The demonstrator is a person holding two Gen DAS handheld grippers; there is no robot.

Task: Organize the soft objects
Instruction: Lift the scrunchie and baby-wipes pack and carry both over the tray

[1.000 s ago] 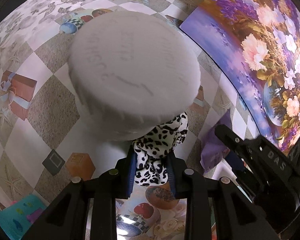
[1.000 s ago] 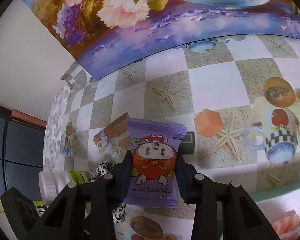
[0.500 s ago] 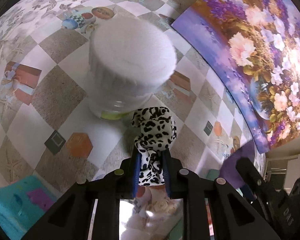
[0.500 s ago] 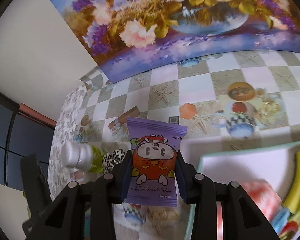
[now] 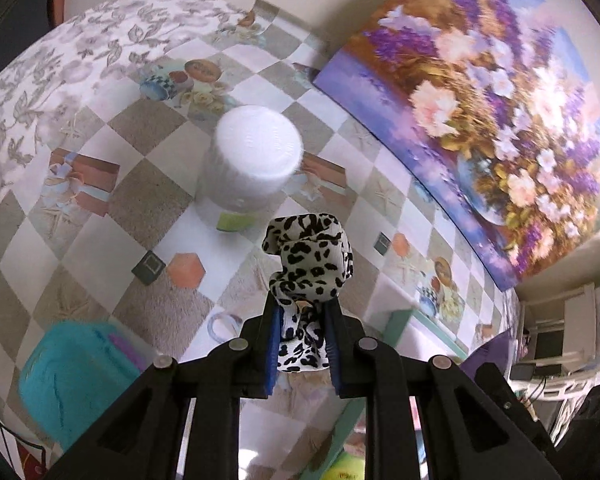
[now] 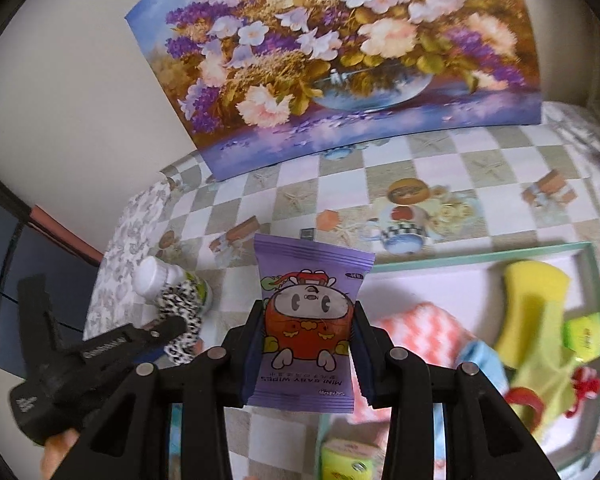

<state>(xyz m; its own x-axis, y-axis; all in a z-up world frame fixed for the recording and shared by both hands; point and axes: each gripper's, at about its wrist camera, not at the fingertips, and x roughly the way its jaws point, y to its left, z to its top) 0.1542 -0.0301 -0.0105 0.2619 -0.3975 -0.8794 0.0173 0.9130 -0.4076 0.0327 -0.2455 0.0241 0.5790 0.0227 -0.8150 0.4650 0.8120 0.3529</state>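
My left gripper (image 5: 302, 316) is shut on a leopard-print fabric scrunchie (image 5: 310, 256), held up above the checkered tablecloth. The same scrunchie (image 6: 180, 300) shows at the left of the right wrist view, in the left gripper (image 6: 168, 328). My right gripper (image 6: 306, 320) is shut on a purple pack of mini baby wipes (image 6: 308, 320) with a cartoon print, lifted over the table near the left edge of a white tray (image 6: 420, 276) with a green rim. In the tray lie a pink chevron cloth (image 6: 416, 328), a yellow sponge (image 6: 536, 300) and other soft items.
A white-capped bottle (image 5: 252, 164) with a green label stands on the table just beyond the scrunchie. A teal cloth (image 5: 72, 376) lies at the lower left. A flower painting (image 6: 340, 56) leans against the wall at the table's far edge. A yellow-green box (image 6: 348, 460) sits near the tray's front.
Both grippers have risen with their loads. The bottle looks smaller and farther in the left view. The right gripper has moved toward the tray, which now fills the right of its view.
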